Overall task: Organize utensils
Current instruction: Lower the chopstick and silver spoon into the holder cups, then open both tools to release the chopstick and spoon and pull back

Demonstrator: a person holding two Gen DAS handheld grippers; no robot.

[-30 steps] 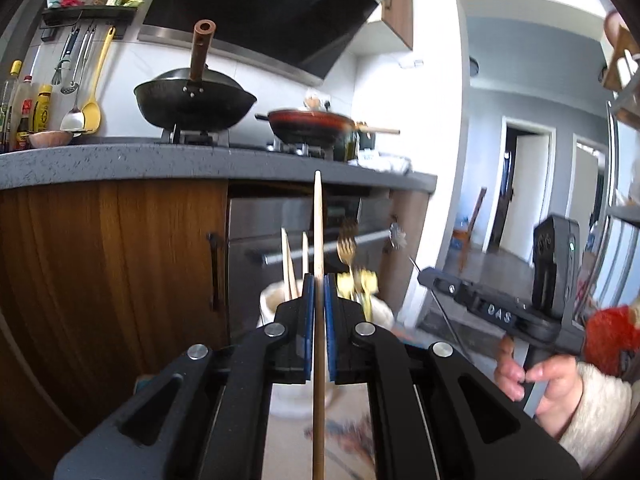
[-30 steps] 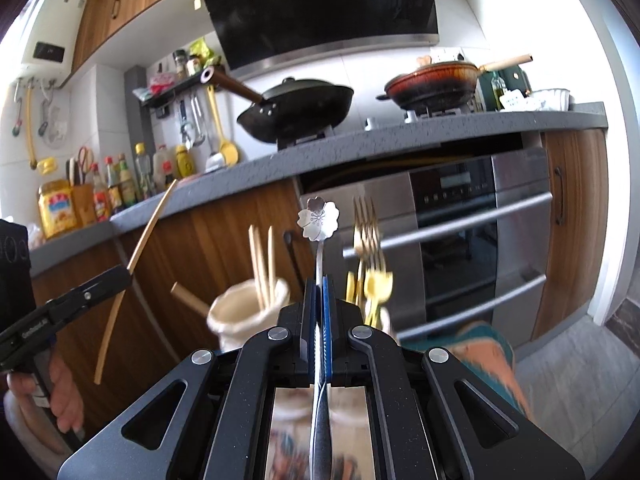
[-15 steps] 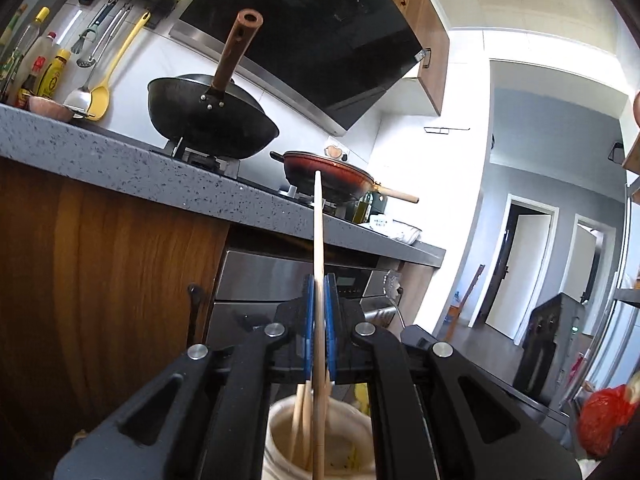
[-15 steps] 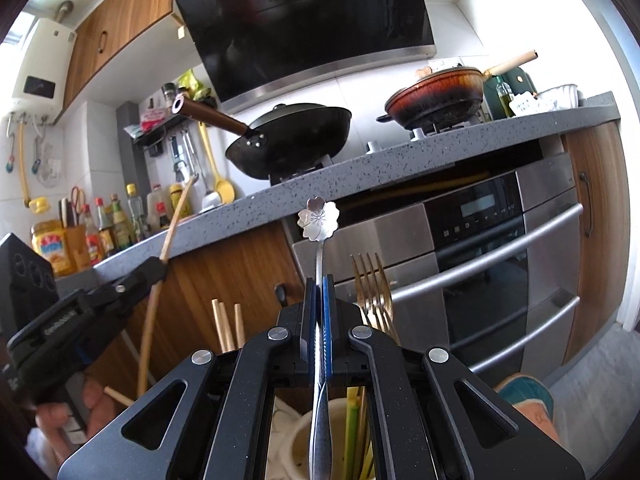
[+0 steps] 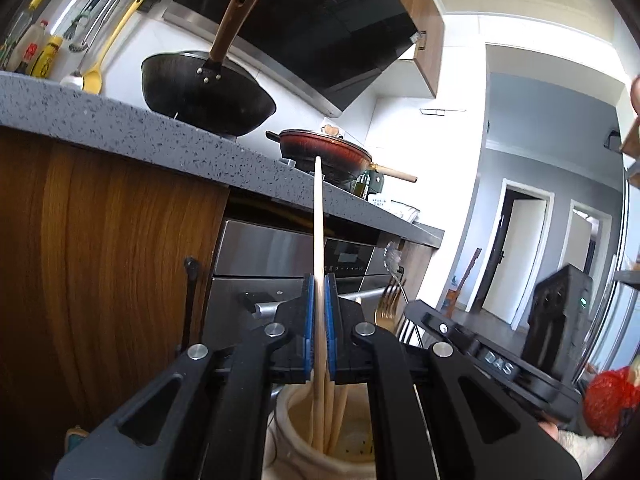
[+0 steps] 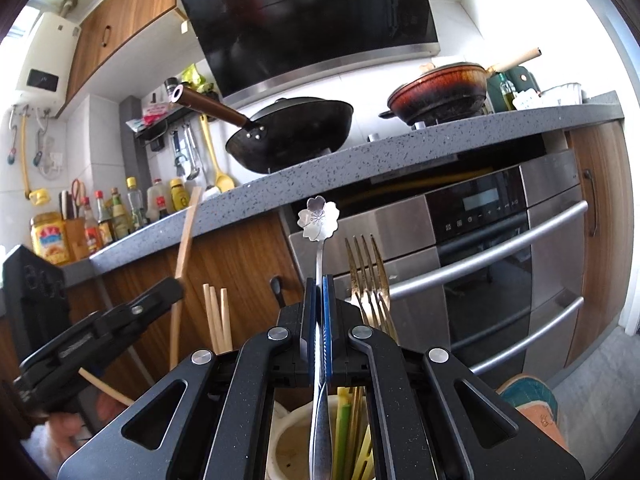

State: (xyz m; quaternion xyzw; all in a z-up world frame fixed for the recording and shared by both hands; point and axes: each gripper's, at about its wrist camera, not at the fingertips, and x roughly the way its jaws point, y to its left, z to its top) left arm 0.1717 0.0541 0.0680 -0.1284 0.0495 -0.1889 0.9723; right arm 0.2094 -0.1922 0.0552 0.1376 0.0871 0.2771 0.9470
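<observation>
My left gripper (image 5: pixel 319 280) is shut on a long wooden chopstick (image 5: pixel 318 220) that stands upright, its lower end inside a cream holder (image 5: pixel 292 440) with other chopsticks. My right gripper (image 6: pixel 319 284) is shut on a silver spoon (image 6: pixel 319 220) with a flower-shaped end, held upright over a second cream holder (image 6: pixel 286 444). That holder has a gold fork (image 6: pixel 370 276) and yellow-green handles in it. In the right wrist view the left gripper (image 6: pixel 176 284) shows at the left with its chopstick (image 6: pixel 184 248); several chopsticks (image 6: pixel 218 316) stand beside it.
A grey counter (image 6: pixel 400 152) runs above wooden cabinets and a steel oven (image 6: pixel 500 264). On it sit a black wok (image 6: pixel 292 132) and a red pan (image 6: pixel 440 92). Bottles (image 6: pixel 120 212) line the far left. A doorway (image 5: pixel 516 256) opens on the right.
Both grippers have come closer to the holders and a little lower; the holders have passed from ahead of the fingers to beneath them. The chopstick's lower end is now inside its holder.
</observation>
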